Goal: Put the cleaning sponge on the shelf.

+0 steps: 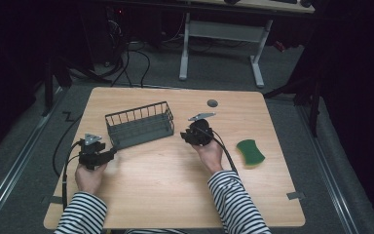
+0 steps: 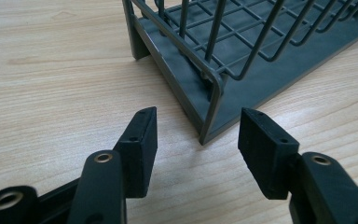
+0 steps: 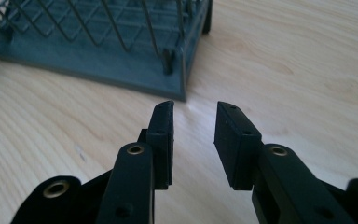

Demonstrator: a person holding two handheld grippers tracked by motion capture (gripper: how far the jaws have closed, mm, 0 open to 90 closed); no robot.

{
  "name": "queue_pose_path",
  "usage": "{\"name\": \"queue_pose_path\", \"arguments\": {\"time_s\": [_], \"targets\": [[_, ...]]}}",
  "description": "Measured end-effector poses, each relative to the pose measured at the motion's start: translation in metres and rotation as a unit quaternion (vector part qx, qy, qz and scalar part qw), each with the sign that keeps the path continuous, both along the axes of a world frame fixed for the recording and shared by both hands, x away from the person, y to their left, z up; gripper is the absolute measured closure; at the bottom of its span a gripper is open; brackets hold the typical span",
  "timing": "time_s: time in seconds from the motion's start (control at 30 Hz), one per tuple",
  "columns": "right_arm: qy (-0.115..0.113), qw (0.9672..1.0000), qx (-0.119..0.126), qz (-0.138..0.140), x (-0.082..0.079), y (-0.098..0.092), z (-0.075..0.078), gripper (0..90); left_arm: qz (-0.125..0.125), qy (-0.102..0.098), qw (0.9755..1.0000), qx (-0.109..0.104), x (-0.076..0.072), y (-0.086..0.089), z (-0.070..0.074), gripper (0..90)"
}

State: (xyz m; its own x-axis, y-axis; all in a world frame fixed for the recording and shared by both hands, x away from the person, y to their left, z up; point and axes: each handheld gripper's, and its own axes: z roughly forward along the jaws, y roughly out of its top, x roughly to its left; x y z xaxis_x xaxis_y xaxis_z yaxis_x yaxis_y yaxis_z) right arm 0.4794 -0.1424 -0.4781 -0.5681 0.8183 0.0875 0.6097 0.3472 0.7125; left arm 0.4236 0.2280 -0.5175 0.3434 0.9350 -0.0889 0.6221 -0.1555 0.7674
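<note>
The right gripper (image 3: 193,140) hovers over the wooden table (image 3: 307,70), jaws parted and empty, near the grey wire basket's (image 3: 121,42) corner.

A lab set up for recording, not a home.

A lone wooden table (image 1: 165,170) stands on grey carpet (image 1: 19,161) with dark curtains (image 1: 355,97) closing off both sides. Black cables (image 1: 131,63) trail across the floor towards dim equipment with a small red light at the back. A white-legged desk (image 1: 224,34) stands behind. Metal rails (image 1: 14,165) run along the floor beside the table, and tape marks (image 1: 295,195) sit at its near corners.
</note>
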Motion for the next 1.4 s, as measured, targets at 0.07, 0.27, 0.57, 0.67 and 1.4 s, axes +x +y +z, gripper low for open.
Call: {"name": "queue_pose_path", "arguments": {"time_s": [0.07, 0.27, 0.57, 0.67, 1.4], "targets": [[0.001, 1.0000, -0.004, 0.000, 0.006, 0.009, 0.000, 68.1, -0.002, 0.003, 1.0000, -0.003, 0.001, 0.000, -0.001, 48.6], [-0.017, 0.9986, -0.051, 0.001, 0.019, 0.035, -0.005, 69.8, 0.004, -0.003, 1.0000, -0.005, 0.002, 0.000, -0.002, 55.2], [0.001, 0.9982, -0.058, -0.013, 0.032, 0.045, -0.014, 74.0, -0.003, 0.000, 1.0000, -0.006, 0.005, 0.001, -0.006, 62.3], [0.006, 0.9987, -0.049, -0.013, 0.035, 0.045, -0.015, 78.8, -0.006, -0.005, 1.0000, -0.004, 0.006, 0.001, -0.006, 66.7], [0.017, 0.9976, -0.068, 0.004, 0.026, 0.044, -0.016, 86.5, -0.048, -0.005, 0.9987, 0.014, -0.002, -0.005, -0.003, 86.4]]}}
